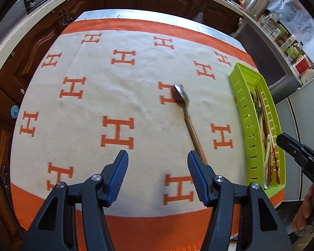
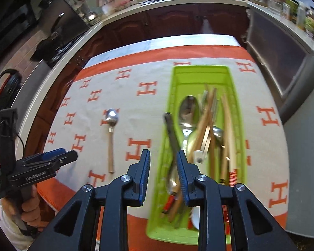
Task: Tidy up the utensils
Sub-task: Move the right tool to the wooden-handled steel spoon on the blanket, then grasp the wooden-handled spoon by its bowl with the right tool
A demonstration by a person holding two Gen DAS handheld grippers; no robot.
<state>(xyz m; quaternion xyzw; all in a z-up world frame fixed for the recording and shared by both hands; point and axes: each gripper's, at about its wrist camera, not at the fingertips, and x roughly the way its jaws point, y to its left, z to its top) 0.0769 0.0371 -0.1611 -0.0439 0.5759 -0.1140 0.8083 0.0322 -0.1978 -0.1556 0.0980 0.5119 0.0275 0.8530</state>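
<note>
A metal spoon with a wooden handle (image 1: 184, 98) (image 2: 112, 117) lies alone on the cream and orange cloth, left of the green slotted tray (image 1: 240, 104) (image 2: 198, 69). The tray holds several utensils: spoons, wooden chopsticks and a dark-handled piece (image 2: 171, 129). My left gripper (image 1: 158, 167) hangs open over the cloth, and the spoon's handle end runs behind its right finger. My right gripper (image 2: 163, 167) stands open above the tray's left side with nothing pressed between its pads. Each gripper also shows at the edge of the other's view: the left gripper (image 2: 58, 155) and the right gripper (image 1: 286, 142).
The cloth with its orange H pattern (image 1: 115, 83) covers a table, with dark wooden cabinets and a pale counter behind and to the left. A crowded counter and grey appliances stand to the right. A person's hand (image 2: 29, 209) holds the left gripper's handle.
</note>
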